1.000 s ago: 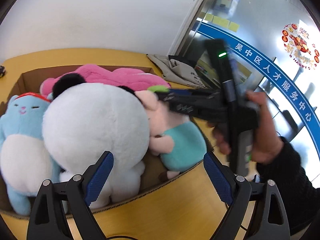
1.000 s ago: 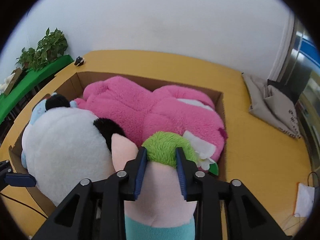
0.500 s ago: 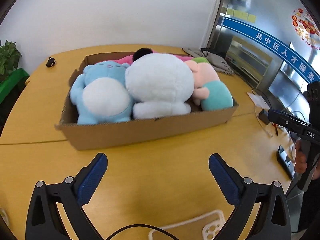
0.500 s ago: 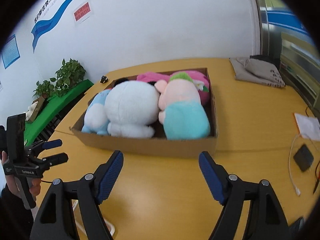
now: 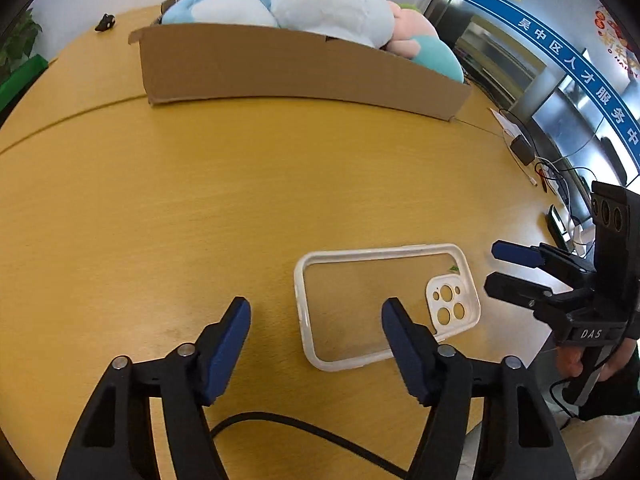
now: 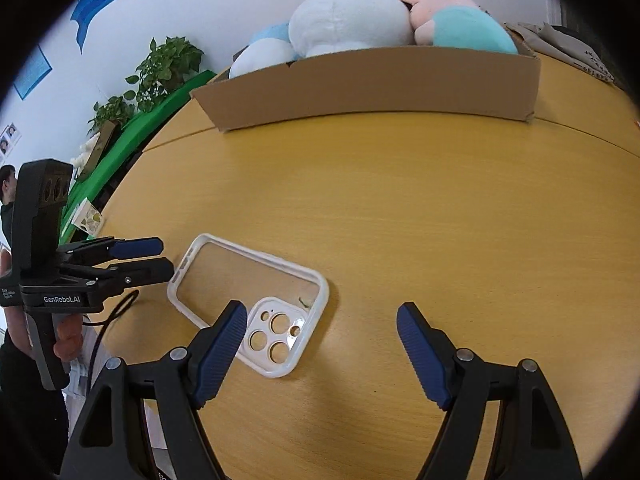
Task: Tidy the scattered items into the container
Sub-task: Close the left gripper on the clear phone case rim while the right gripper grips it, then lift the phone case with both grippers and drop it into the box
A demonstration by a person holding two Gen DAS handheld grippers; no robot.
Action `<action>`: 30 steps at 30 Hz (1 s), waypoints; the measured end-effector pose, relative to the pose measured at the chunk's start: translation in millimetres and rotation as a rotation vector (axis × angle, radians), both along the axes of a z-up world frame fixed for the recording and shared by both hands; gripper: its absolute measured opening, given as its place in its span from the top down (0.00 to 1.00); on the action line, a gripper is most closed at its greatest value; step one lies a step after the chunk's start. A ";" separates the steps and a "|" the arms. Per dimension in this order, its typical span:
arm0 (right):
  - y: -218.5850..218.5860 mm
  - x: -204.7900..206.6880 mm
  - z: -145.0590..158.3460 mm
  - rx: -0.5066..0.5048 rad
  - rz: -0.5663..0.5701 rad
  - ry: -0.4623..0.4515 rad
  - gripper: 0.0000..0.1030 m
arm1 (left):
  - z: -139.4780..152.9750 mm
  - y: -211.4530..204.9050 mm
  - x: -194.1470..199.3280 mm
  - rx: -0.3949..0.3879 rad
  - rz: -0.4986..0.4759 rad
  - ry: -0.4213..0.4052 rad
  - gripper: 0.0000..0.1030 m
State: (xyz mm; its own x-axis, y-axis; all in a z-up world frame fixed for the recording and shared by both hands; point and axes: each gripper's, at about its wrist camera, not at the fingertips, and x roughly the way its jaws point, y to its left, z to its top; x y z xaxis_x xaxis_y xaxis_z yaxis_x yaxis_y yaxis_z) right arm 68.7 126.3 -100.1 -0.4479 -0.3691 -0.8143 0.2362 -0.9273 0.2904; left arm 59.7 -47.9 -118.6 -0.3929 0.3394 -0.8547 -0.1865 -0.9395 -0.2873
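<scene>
A cardboard box [image 5: 304,64] packed with plush toys stands at the far side of a yellow wooden table [image 5: 200,208]; a white panda-like plush [image 5: 332,4], a light-blue plush [image 5: 218,4] and a pink-and-teal plush [image 5: 428,46] bulge above its near wall, apparently because the box is already full to the rim. Well in front of the box, near the table's front edge, a clear phone case [image 5: 384,304] with a white bumper lies flat, open side up, its camera cut-out toward the right gripper [image 6: 320,340]. The left gripper [image 5: 316,334] hangs low over the table on the box-far side of the case, jaws spread wide and empty, one finger above the case's near rim. The right gripper is likewise wide open, holding nothing, its left finger over the camera corner. The case looks like the one loose item left. Bare table lies between case and box, giving an unobstructed run; the tight spot is the box top, where little free room shows among the plush.
</scene>
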 end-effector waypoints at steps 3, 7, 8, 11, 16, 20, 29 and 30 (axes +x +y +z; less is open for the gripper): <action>-11.0 1.0 -11.1 0.056 0.022 -0.006 0.41 | -5.5 11.9 2.9 -0.032 -0.023 -0.005 0.51; -11.3 0.5 -11.6 0.118 0.010 0.028 0.84 | -6.6 23.2 0.3 -0.086 -0.018 -0.007 0.88; -6.7 -0.9 -11.8 0.103 -0.004 0.023 0.85 | -6.3 24.7 -1.2 -0.107 -0.008 -0.005 0.92; 3.3 -2.5 -12.0 0.076 -0.013 0.018 0.87 | -5.9 26.5 -4.2 -0.094 0.014 -0.021 0.95; 18.5 -7.6 7.6 0.076 -0.033 0.088 0.89 | 19.0 30.6 -14.2 -0.082 0.013 0.027 0.95; 26.5 -27.3 51.6 0.089 -0.028 0.210 0.89 | 66.0 32.9 -41.1 -0.084 -0.008 0.119 0.95; 40.8 -141.0 160.1 0.138 -0.041 0.446 0.89 | 165.8 32.9 -162.7 -0.101 0.023 0.349 0.95; 41.1 -158.2 171.5 0.148 -0.044 0.471 0.89 | 173.2 30.9 -179.5 -0.096 0.028 0.363 0.95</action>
